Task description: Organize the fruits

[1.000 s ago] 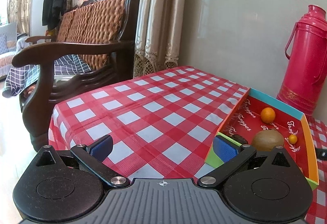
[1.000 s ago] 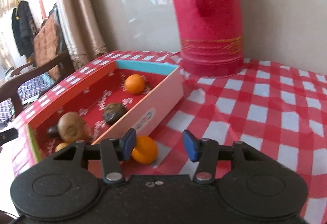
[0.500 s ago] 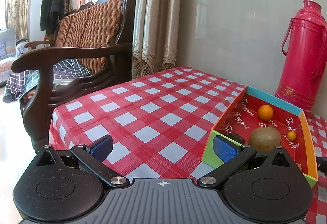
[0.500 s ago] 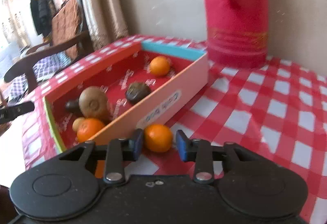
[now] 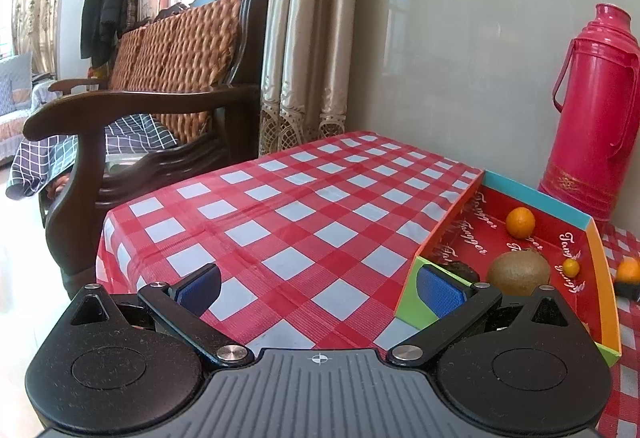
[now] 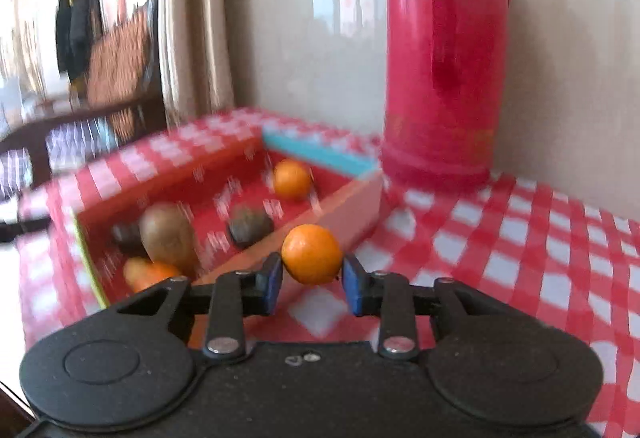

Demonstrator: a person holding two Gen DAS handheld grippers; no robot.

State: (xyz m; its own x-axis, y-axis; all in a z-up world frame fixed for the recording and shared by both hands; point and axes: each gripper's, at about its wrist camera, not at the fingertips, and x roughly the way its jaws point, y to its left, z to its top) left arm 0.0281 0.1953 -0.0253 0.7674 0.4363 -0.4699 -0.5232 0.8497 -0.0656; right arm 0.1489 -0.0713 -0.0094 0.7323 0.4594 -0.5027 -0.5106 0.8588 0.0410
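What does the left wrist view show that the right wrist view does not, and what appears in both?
Only the left wrist view shows the open left gripper over bare tablecloth. Only the right wrist view shows the right gripper shut on an orange, seen close, and a dark fruit mid-box. Both show the box, kiwi, far orange and red thermos.

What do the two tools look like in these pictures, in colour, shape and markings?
Both look alike. The left tool has a black body with two round discs, a ribbed grey centre plate with a small crosshair mark, black link arms on silver pivot pins, and blue pads. The right tool shows the same black discs, silver pins and blue pads; its centre is plain dark with two small marks. No cables, hands or sleeves are visible.
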